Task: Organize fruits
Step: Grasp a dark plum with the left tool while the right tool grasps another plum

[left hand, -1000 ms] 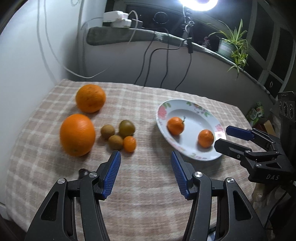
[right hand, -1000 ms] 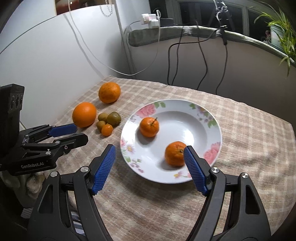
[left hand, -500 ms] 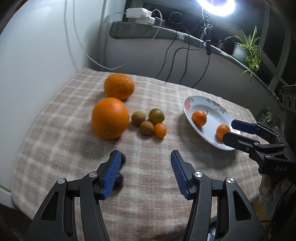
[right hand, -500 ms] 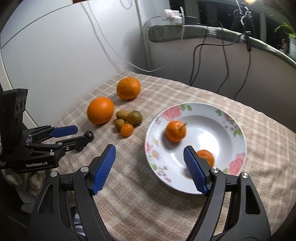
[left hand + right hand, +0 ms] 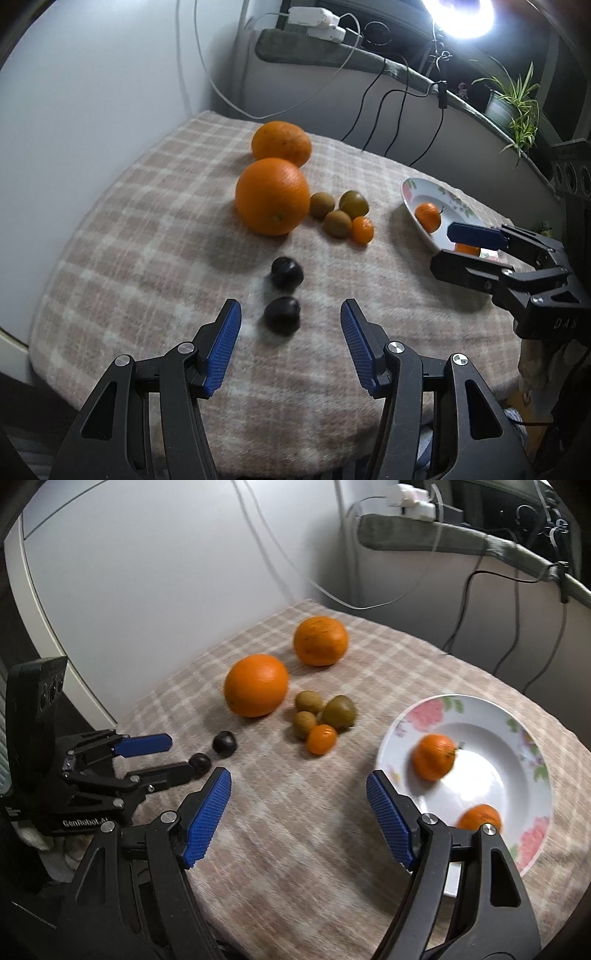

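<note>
Green potted plant [image 5: 515, 105] shows only in the left wrist view.

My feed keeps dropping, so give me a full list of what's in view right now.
large oranges: 2, orange, far left of cloth, one behind the other
kiwis: 3, brown-green, clustered mid-cloth
small mandarin: 1, orange, touching the kiwis
dark fruits: 2, near-black, near edge, ahead of left gripper
plate: 1, white, floral rim, right side
mandarins in plate: 2, orange
checked cloth: 1, beige
potted plant: 1, green, ledge
power strip: white, ledge
left gripper: blue fingers, open, empty
right gripper: blue fingers, open, empty
</note>
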